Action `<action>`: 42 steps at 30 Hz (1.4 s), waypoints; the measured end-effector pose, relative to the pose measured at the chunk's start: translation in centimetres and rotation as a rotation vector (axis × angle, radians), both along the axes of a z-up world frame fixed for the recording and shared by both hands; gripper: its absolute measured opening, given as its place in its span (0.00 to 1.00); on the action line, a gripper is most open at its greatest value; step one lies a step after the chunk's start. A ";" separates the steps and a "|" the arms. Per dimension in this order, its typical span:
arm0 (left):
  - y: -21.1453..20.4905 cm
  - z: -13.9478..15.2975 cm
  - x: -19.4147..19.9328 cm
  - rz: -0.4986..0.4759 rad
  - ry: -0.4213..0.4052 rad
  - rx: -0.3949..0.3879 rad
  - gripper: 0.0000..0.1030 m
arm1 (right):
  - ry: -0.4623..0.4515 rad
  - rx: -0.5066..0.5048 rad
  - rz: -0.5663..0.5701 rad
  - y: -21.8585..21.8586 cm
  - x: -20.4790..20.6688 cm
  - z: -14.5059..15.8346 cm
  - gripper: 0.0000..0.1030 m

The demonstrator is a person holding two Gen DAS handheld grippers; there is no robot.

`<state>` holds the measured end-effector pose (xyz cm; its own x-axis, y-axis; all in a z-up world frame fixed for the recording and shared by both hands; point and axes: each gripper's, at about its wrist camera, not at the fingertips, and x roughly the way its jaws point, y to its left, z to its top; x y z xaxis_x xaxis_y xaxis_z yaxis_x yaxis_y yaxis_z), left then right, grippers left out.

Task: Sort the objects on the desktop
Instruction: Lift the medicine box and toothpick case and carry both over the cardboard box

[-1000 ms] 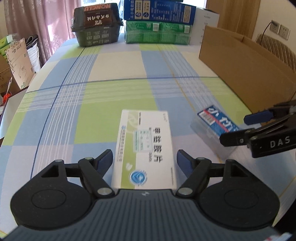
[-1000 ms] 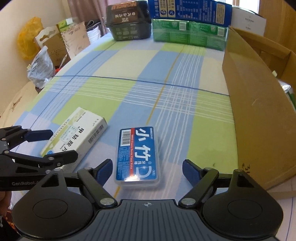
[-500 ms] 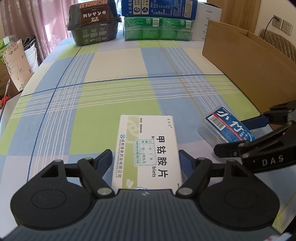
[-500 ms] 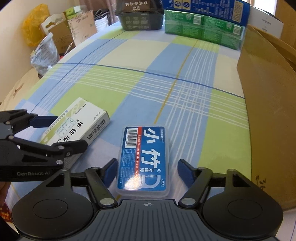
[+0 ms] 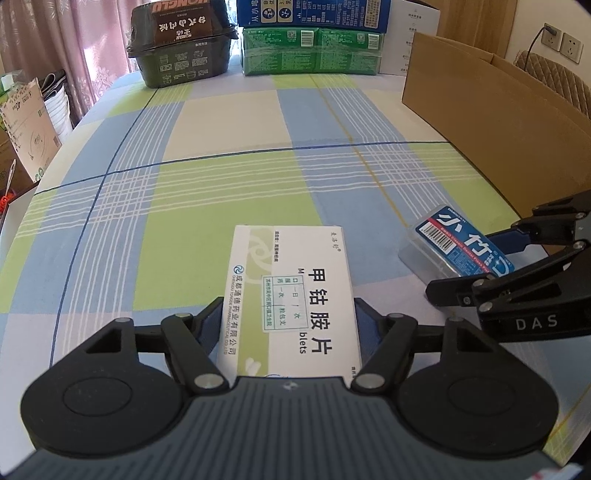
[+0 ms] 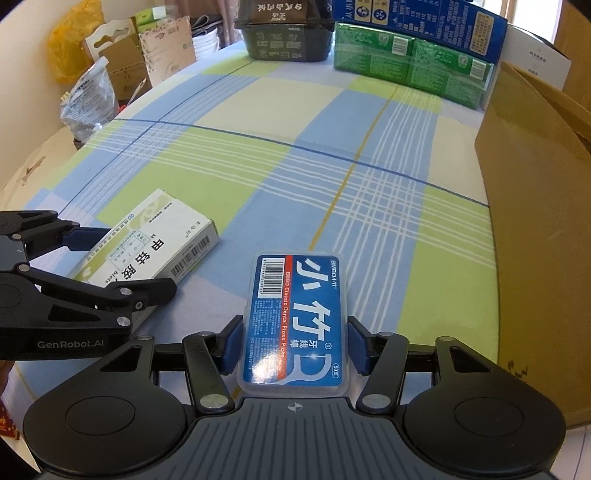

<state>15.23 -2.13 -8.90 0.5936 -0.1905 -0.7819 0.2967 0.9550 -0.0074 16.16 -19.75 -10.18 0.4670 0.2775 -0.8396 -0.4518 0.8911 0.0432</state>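
A white and green medicine box (image 5: 291, 291) lies on the checked tablecloth (image 5: 207, 155), lengthwise between the closing jaws of my left gripper (image 5: 290, 325), whose blue pads touch its two long sides. To its right, a clear dental floss case with a blue label (image 6: 295, 317) sits between the closing jaws of my right gripper (image 6: 293, 343), pads against both sides. In the right wrist view the left gripper (image 6: 125, 258) straddles the medicine box (image 6: 159, 243). The left wrist view shows the right gripper (image 5: 469, 264) around the floss case (image 5: 454, 240).
An open cardboard box (image 6: 535, 221) stands along the table's right side. At the far end sit a dark noodle bowl (image 5: 181, 48), green packs (image 5: 310, 51) and a blue carton (image 5: 314, 11). Bags and cartons (image 6: 88, 103) crowd the floor beyond the left edge.
Both grippers have narrowed their jaws onto their boxes and moved forward over them. The right jaws closed much more than the left.
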 end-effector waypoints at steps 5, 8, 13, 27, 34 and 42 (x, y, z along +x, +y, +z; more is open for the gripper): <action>0.0 0.1 -0.1 -0.004 -0.002 0.008 0.65 | -0.008 0.009 -0.017 -0.2 0.0 0.3 0.52; 0.0 0.3 -0.3 0.005 -0.017 0.011 0.65 | -0.014 0.017 -0.030 -0.4 0.1 0.5 0.52; 0.3 0.9 -0.4 0.024 -0.033 -0.003 0.65 | -0.016 0.024 -0.049 -0.8 0.1 0.6 0.52; 0.8 1.2 -0.5 0.041 -0.026 -0.015 0.65 | -0.035 0.036 -0.070 -1.3 -0.2 0.9 0.52; 1.2 2.6 -1.1 0.064 -0.027 -0.077 0.65 | -0.085 0.068 -0.077 -1.8 -0.9 3.0 0.52; 0.9 6.9 -3.1 0.092 -0.095 -0.102 0.65 | -0.148 0.105 -0.098 -3.3 -2.9 7.8 0.52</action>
<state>12.16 -1.25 -2.00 0.6821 -0.2075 -0.7012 0.2123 0.9738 -0.0816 13.26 -23.06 -2.39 0.6122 0.3064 -0.7289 -0.3710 0.9254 0.0774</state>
